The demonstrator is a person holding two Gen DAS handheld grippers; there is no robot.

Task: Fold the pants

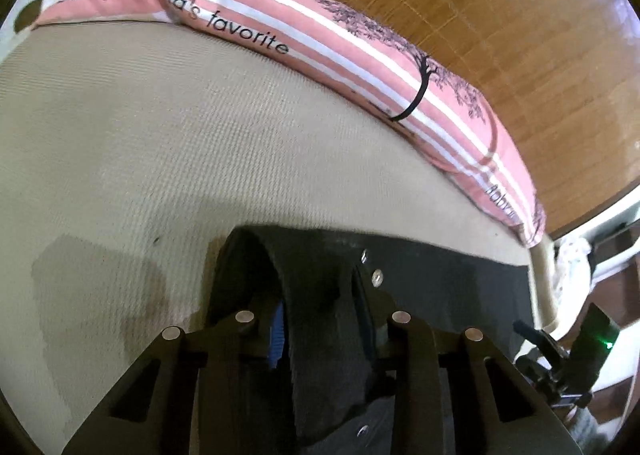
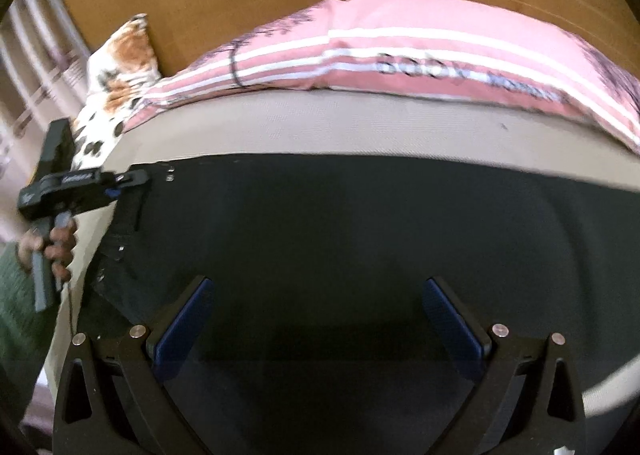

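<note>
Left gripper (image 1: 316, 319) is clamped down on a bunched fold of the dark pants (image 2: 360, 235), right at the waistband corner by the look of the metal snaps (image 1: 376, 276) sitting just ahead of its fingers. Right gripper (image 2: 320, 315) is spread wide with nothing between its blue pads (image 2: 184, 323), hovering low over the middle of the fabric.

The pants are laid out flat on the beige mattress (image 1: 140, 135), long axis running sideways across the right wrist view, waist end off to the left where the left gripper has it. So the free end trails away to the right, and I'd say the right hand is the closer one for grabbing that far edge to bring it over.

Behind all that there's a pink striped pillow (image 1: 360, 43) along the wooden headboard (image 1: 480, 15), plus a floral pillow (image 2: 120, 67) in the corner.

Annoying bits: the right end of the pants gets cut off by the frame edge, so I can't tell where the leg hems are. The right view is motion-blurred, and whether the legs are already doubled over is hard to say since it's all one dark blob.
</note>
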